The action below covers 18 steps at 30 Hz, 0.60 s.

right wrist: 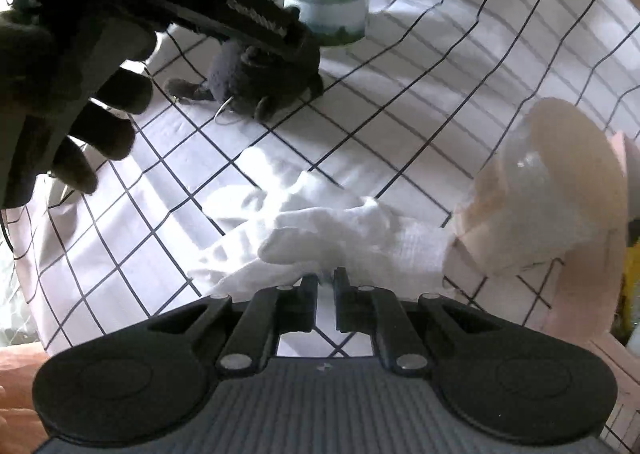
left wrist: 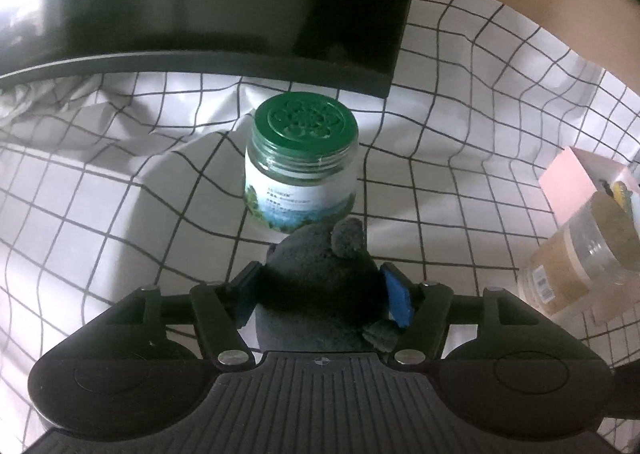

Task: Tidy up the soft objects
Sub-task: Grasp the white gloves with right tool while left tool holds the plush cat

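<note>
My left gripper (left wrist: 318, 290) is shut on a dark grey plush toy (left wrist: 320, 274), which fills the gap between the blue pads. In the right wrist view the same plush toy (right wrist: 240, 77) lies low on the checked cloth under the left gripper (right wrist: 304, 53), with a metal ring hanging from it. My right gripper (right wrist: 326, 278) is shut on a crumpled white cloth (right wrist: 320, 230) that lies on the table just ahead of its fingers.
A green-lidded jar (left wrist: 304, 165) stands just beyond the plush toy; it also shows in the right wrist view (right wrist: 328, 1). A black monitor (left wrist: 224, 1) stands behind. A clear jar (left wrist: 580, 254) and a pink box (left wrist: 568, 181) are at the right. A clear jar (right wrist: 540, 189) lies right of the cloth.
</note>
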Tool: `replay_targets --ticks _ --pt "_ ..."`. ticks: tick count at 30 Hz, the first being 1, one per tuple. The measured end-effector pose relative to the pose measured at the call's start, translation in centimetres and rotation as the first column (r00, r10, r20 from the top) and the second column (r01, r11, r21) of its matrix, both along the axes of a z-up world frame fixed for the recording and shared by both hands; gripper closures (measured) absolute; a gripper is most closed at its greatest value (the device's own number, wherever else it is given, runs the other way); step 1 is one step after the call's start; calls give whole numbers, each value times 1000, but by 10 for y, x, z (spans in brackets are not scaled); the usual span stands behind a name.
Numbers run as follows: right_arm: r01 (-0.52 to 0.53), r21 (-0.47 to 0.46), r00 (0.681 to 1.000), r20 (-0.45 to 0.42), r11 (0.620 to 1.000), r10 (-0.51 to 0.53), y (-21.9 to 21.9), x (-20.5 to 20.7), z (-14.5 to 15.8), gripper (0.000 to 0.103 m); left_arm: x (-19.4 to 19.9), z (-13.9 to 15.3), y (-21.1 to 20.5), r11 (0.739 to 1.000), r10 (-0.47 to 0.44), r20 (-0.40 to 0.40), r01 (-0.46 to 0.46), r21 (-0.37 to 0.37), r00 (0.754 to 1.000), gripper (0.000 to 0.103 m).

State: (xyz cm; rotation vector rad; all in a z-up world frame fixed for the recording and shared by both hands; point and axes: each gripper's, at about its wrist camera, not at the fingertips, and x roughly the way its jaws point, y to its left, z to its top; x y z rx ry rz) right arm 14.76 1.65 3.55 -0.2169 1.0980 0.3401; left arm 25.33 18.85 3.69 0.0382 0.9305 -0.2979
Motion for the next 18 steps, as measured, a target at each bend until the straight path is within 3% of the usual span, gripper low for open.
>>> replay_targets --ticks 2,4,6,8,10,14,18 --pt "0 1 999 54 1000 0 -3 -8 5 82 1 -2 0 1000 -2 2 2 1 1000 31" --pt "3 14 993 115 1000 -5 -6 -20 11 54 0 -5 3 1000 -3 -8 3 -22 1000 30" --pt "14 28 980 197 1000 -19 -12 -35 17 39 -2 -6 6 999 -3 5 3 -37 1000 30" --pt "30 31 965 261 999 -37 -17 -47 20 36 -4 -7 7 999 3 10 -2 -51 1000 30" --pt "38 46 961 272 998 -50 -20 -53 20 36 -4 -8 9 998 8 16 -7 -64 1000 30" --pt "77 123 970 221 989 -103 -20 -45 18 36 -4 -12 9 998 1 17 1 -65 1000 29" --pt "250 174 949 154 953 -277 -25 -31 11 36 -2 -18 13 995 0 -33 -3 -98 999 27"
